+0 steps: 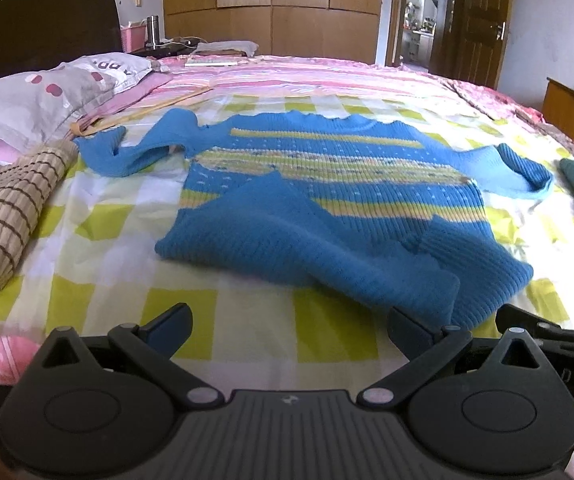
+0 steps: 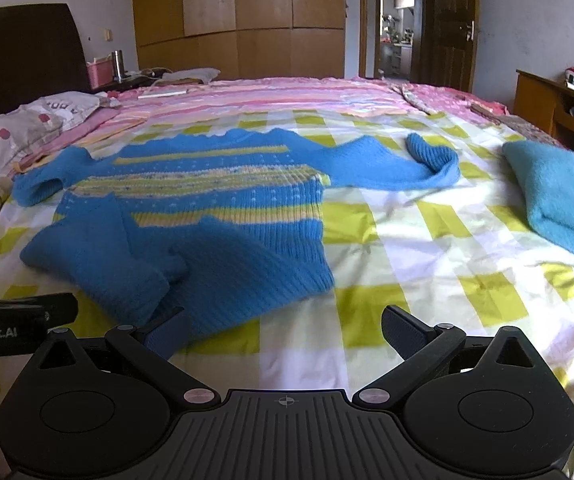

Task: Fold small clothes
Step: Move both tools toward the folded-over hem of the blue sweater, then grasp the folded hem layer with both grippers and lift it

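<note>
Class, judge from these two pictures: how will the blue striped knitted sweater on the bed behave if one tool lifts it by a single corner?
The blue striped knitted sweater is probably floppy: its sleeves already curl and fold. Its thick ribbed knit suggests some weight, so it would likely sag and stretch. It seems unlikely to slip.

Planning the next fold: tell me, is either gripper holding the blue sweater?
No: left gripper and right gripper are open beside the blue sweater.

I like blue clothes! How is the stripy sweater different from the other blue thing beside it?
The stripy sweater is deep blue with yellow bands; the plain garment is lighter, greenish blue with no pattern. The sweater lies spread out with sleeves showing; the plain one looks bundled up. Both lie on the checked bedsheet.
</note>
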